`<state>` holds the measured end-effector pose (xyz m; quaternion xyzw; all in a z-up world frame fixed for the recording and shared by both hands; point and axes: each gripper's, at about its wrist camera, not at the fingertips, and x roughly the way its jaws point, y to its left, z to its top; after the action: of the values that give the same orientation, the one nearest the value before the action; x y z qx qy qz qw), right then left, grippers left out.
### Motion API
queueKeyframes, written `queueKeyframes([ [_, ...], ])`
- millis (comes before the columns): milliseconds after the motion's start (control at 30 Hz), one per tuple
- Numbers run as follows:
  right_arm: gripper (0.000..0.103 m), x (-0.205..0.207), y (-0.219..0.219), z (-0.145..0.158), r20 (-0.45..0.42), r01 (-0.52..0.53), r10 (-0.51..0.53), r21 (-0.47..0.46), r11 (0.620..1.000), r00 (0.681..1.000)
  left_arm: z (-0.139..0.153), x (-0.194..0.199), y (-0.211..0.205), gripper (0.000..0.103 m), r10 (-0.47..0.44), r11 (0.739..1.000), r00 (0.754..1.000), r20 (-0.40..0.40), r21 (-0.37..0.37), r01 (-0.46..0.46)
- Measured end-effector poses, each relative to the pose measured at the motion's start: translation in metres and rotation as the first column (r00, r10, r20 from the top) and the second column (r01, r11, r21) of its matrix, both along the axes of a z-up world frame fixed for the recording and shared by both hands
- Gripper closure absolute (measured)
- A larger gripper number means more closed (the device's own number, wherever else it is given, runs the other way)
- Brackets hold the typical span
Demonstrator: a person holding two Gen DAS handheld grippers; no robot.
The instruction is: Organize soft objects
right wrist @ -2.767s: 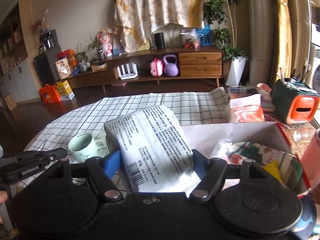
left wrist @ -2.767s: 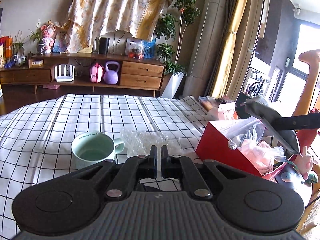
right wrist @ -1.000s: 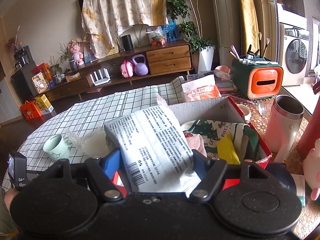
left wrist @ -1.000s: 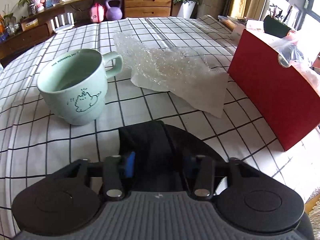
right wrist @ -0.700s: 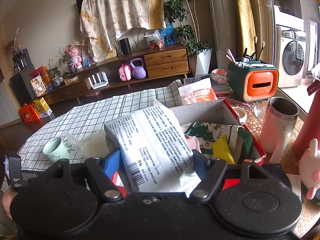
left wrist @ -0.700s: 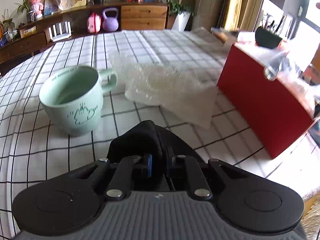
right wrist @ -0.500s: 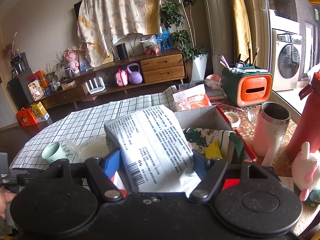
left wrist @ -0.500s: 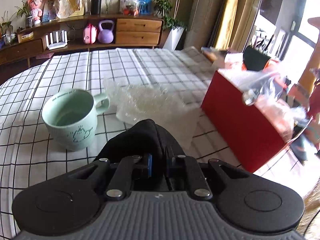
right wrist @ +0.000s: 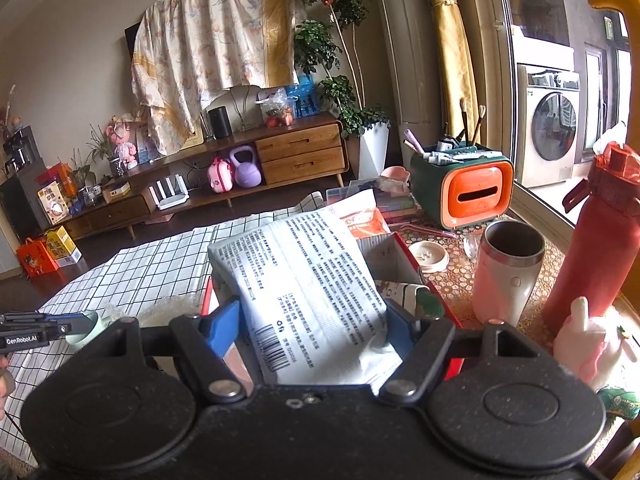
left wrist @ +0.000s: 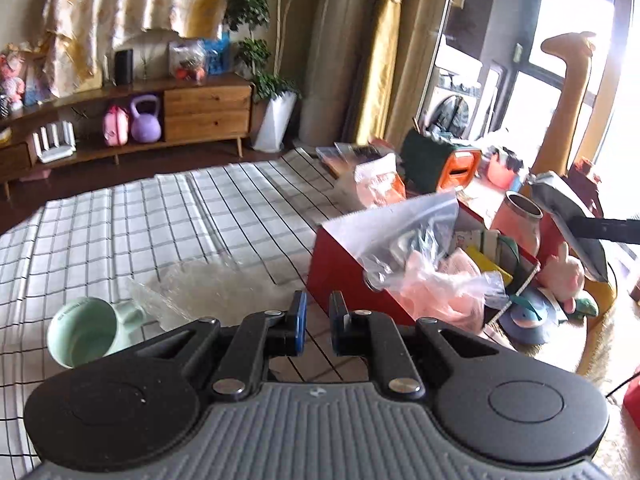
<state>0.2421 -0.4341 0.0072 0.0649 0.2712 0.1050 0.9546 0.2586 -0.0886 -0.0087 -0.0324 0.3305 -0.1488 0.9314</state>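
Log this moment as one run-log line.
left gripper: shut, empty | right gripper: shut on white packet, by red box | mug, bubble wrap: on checked tablecloth

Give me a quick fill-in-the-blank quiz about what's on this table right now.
1. The box holding the soft things is ____ on the outside.
2. The mug on the checked cloth is pale ____.
3. The right gripper is shut on a white packet printed with black text and a ____.

Missing words: red; green; barcode
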Motion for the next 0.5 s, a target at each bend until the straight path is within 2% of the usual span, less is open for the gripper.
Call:
queueKeyframes([
  [267, 0.030, -0.001, -0.003, -0.011, -0.021, -0.009, 0.010, 0.010, 1.000, 1.000, -0.034, 0.004, 0.022, 0.091, 0.038, 0.999, 0.993, -0.112, -0.027, -0.041],
  [300, 0.030, 0.000, -0.003, -0.013, -0.023, -0.011, 0.011, 0.012, 1.000, 1.000, -0.041, 0.007, 0.025, 0.089, 0.040, 0.999, 0.989, -0.140, -0.026, -0.044],
  [367, 0.029, 0.001, -0.001, -0.016, -0.030, -0.019, 0.020, 0.016, 1.000, 0.999, -0.054, 0.011, 0.029, 0.081, 0.048, 0.999, 0.982, -0.184, -0.005, -0.050],
  [400, 0.029, 0.001, -0.001, -0.018, -0.033, -0.022, 0.022, 0.017, 1.000, 0.999, -0.063, 0.012, 0.030, 0.070, 0.055, 0.999, 0.979, -0.197, 0.014, -0.053],
  [433, 0.029, 0.002, 0.000, -0.019, -0.037, -0.024, 0.025, 0.018, 1.000, 0.999, -0.069, 0.013, 0.030, 0.046, 0.056, 0.998, 0.977, -0.205, 0.025, -0.052],
  [500, 0.029, 0.004, 0.000, -0.023, -0.048, -0.028, 0.029, 0.021, 0.999, 0.998, -0.080, 0.017, 0.032, 0.010, 0.054, 0.998, 0.973, -0.223, 0.022, -0.051],
])
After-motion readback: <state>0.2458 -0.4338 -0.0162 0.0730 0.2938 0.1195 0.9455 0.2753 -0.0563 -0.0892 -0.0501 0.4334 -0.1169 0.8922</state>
